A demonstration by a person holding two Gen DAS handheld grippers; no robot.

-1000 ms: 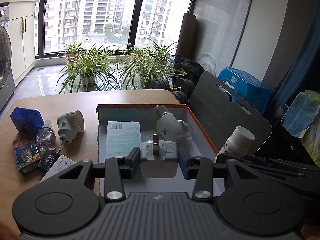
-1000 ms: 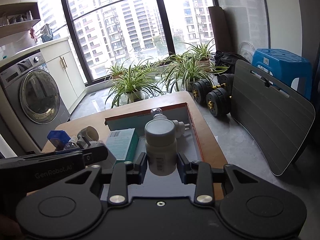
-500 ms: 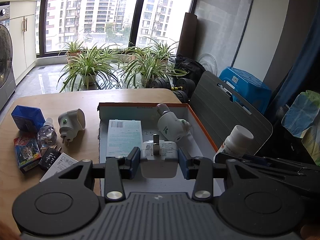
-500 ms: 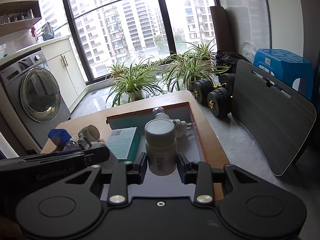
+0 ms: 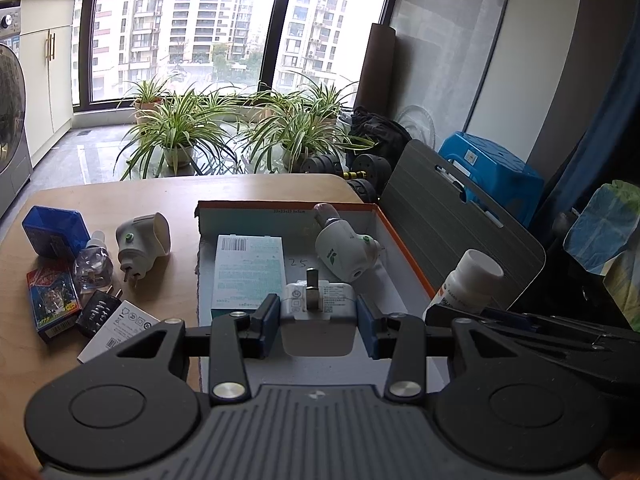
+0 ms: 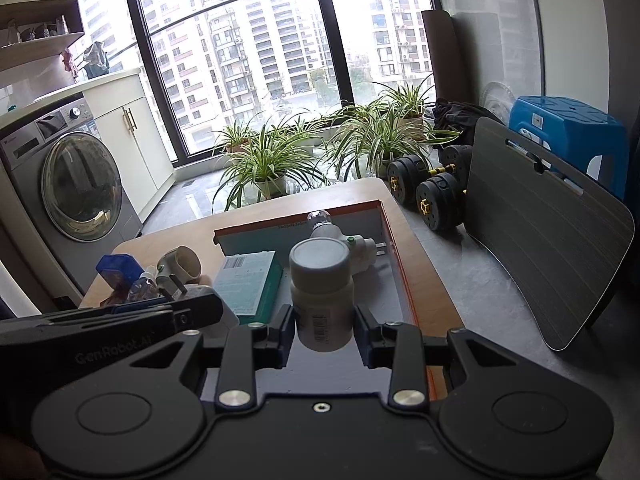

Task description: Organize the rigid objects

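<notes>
My left gripper (image 5: 318, 322) is shut on a white plug adapter (image 5: 318, 300), held above the near end of the orange-edged cardboard box (image 5: 404, 248). In the box lie a teal and white carton (image 5: 249, 270) and a white plug-in vaporizer (image 5: 344, 246). My right gripper (image 6: 323, 330) is shut on a white pill bottle (image 6: 322, 292), upright over the same box (image 6: 394, 248). The bottle (image 5: 470, 280) also shows at the right of the left wrist view. The left gripper's black body (image 6: 108, 320) crosses the lower left of the right wrist view.
On the wooden table (image 5: 160, 196) left of the box lie a second vaporizer (image 5: 140, 240), a small clear bottle (image 5: 92, 264), a blue box (image 5: 54, 232), a red packet (image 5: 52, 300), a black plug (image 5: 98, 312) and a white carton (image 5: 120, 330). Dumbbells (image 6: 428, 188) and a grey board (image 6: 540, 236) stand right.
</notes>
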